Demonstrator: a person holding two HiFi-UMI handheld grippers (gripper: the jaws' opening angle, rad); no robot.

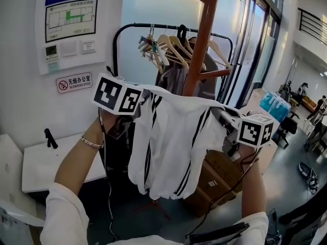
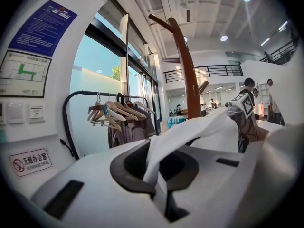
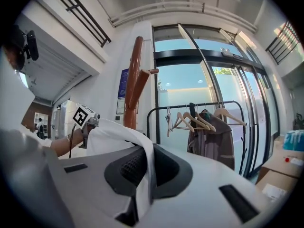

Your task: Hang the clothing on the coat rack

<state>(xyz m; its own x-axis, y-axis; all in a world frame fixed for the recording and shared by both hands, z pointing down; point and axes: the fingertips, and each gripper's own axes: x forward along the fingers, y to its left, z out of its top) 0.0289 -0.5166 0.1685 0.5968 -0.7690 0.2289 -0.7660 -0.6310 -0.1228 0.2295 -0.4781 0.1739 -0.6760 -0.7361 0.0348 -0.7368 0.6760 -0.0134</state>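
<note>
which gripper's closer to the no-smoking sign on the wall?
Left. The left gripper holds the white garment just right of the no-smoking sign; right gripper holds its far end.

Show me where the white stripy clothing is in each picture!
Head view: the white clothing hangs in the middle, spread wide.
Left gripper view: the white clothing is at the centre, rising rightward from the shut jaws.
Right gripper view: the white clothing is left of centre, running up-left from the shut jaws.
Shared landmark: the brown coat rack pole stands behind it.
</note>
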